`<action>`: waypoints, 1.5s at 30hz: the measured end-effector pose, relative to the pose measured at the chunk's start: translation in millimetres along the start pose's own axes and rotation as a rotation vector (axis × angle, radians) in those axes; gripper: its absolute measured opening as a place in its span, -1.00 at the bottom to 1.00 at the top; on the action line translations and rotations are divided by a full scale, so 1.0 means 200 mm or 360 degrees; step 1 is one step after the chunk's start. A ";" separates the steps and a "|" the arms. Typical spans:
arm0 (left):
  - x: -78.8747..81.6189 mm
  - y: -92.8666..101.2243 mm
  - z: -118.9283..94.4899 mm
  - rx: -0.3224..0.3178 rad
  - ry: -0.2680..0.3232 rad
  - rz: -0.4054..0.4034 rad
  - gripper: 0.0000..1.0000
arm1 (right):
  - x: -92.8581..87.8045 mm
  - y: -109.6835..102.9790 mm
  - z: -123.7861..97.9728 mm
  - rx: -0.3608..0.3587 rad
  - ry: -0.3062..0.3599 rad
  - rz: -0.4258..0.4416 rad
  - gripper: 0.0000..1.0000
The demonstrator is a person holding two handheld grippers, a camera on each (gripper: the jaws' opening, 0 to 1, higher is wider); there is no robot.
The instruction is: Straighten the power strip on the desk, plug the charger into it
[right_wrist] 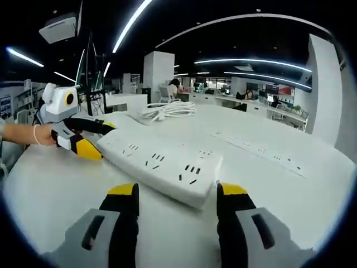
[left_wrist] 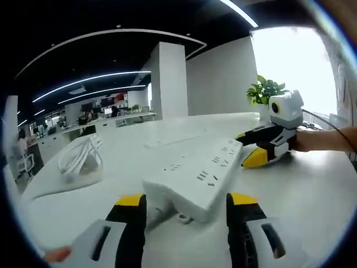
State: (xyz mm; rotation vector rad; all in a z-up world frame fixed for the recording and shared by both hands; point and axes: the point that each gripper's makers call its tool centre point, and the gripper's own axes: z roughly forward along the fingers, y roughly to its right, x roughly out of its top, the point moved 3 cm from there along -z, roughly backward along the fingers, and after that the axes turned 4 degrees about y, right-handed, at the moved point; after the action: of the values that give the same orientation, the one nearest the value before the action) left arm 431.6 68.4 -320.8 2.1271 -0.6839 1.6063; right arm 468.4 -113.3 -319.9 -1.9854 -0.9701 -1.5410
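A white power strip (left_wrist: 203, 173) lies along the white desk between my two grippers. My left gripper (left_wrist: 187, 202) is shut on its near end, with the yellow-tipped jaws pressed to both sides; a cord stub (left_wrist: 183, 218) shows under that end. The right gripper (left_wrist: 250, 148) clasps the strip's far end, held by a hand. In the right gripper view the power strip (right_wrist: 167, 162) runs away from my right gripper (right_wrist: 177, 192), whose jaws sit flush on its end. The left gripper (right_wrist: 96, 138) holds the other end there. A coiled white cable (left_wrist: 83, 159) lies apart.
A second flat strip (left_wrist: 174, 139) lies on the desk (left_wrist: 312, 195) beyond the first, seen too as the flat strip (right_wrist: 262, 152). The coiled cable (right_wrist: 167, 110) sits toward the desk's far side. A potted plant (left_wrist: 263, 92) stands behind the right gripper. Office desks lie beyond.
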 end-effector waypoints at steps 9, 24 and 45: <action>0.00 0.00 0.01 -0.0006 -0.0005 0.0034 0.08 | 0.01 -0.01 0.00 0.0008 -0.0014 -0.0018 0.04; 0.01 0.01 0.01 -0.0022 -0.0008 0.0033 0.06 | 0.01 0.00 -0.01 -0.0007 0.0008 0.0029 -0.08; 0.01 -0.01 0.04 -0.0133 -0.0008 0.0048 0.04 | 0.01 -0.01 -0.03 -0.0124 0.0024 0.0138 -0.08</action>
State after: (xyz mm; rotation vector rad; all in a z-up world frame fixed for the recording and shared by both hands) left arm 438.8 65.0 -320.4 2.0714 -0.7747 1.5602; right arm 463.4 -115.9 -315.8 -2.0380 -0.8190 -1.5656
